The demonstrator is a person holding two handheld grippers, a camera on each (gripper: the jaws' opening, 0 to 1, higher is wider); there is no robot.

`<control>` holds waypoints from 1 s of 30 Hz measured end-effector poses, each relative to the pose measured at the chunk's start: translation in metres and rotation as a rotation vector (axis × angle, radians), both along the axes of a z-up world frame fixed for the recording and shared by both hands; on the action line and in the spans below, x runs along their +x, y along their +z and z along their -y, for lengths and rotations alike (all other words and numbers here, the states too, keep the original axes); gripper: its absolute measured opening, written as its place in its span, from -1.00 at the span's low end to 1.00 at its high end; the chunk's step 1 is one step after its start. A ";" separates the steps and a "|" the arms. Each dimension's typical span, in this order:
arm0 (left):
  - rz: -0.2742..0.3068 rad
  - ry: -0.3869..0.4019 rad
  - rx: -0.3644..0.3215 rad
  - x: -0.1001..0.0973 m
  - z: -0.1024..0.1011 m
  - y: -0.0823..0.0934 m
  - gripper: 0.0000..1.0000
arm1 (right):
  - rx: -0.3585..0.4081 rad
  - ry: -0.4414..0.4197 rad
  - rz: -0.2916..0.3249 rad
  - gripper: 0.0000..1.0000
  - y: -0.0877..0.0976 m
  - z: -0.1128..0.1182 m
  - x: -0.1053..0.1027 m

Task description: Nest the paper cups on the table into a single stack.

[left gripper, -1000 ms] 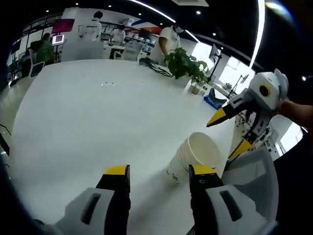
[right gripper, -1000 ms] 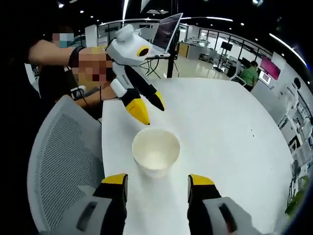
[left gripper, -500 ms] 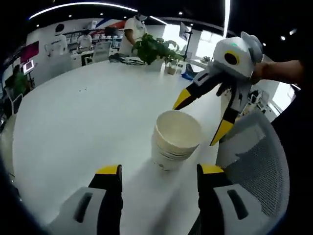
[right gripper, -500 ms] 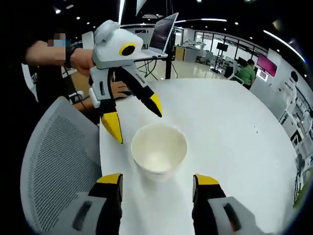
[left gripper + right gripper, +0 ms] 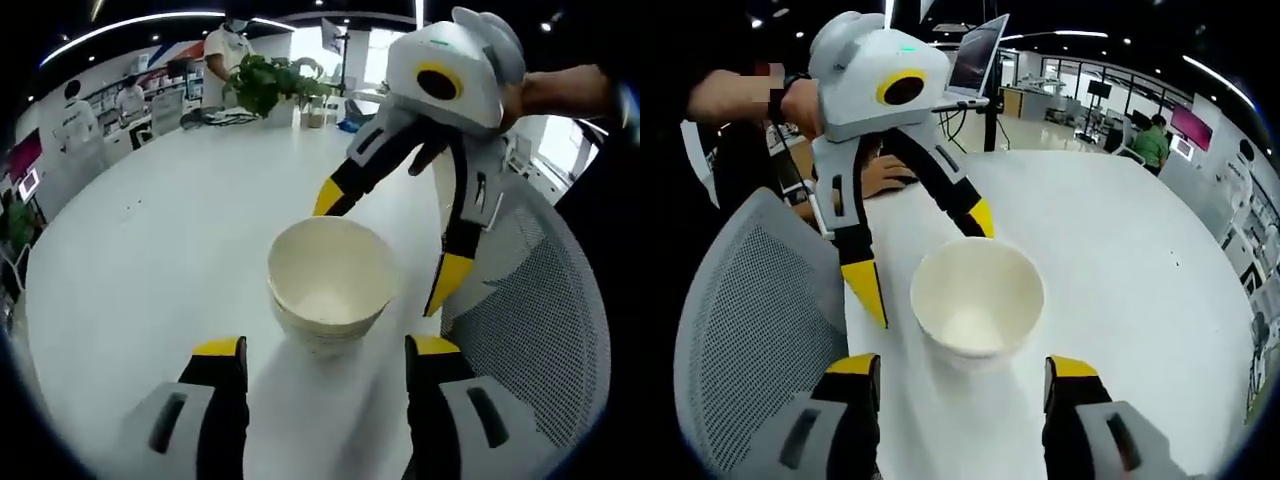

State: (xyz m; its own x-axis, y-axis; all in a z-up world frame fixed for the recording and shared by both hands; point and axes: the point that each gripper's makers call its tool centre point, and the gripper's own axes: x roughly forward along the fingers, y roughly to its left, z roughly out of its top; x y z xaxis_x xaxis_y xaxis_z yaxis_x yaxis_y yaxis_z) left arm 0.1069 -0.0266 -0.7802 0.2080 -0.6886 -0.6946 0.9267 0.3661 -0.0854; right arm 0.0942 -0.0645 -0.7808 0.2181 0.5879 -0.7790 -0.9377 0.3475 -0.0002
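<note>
Nested paper cups (image 5: 328, 282) standing upright near the counter (image 5: 150, 230) edge, beside a mesh chair (image 5: 530, 330). Left gripper (image 5: 322, 352) spread, straddling nothing; right gripper (image 5: 962, 362) spread too, jaws either side of the stack. Best to close gently on the rim walls (thin paper buckles), keeping it vertical.

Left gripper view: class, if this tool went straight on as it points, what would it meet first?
Probably the stacked paper cups, between its open jaws; beyond them sits the right tool. Depth is uncertain.
</note>
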 end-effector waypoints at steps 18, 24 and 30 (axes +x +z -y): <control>0.083 -0.129 0.075 0.006 0.015 -0.008 -0.11 | -0.051 0.095 0.054 -0.20 -0.004 -0.011 0.011; 0.086 -0.142 0.079 0.007 0.016 -0.003 -0.13 | -0.052 0.112 0.041 -0.24 -0.005 -0.009 0.017; 0.090 -0.134 0.072 0.027 0.014 0.002 -0.14 | -0.044 0.106 0.056 -0.24 0.001 -0.011 0.037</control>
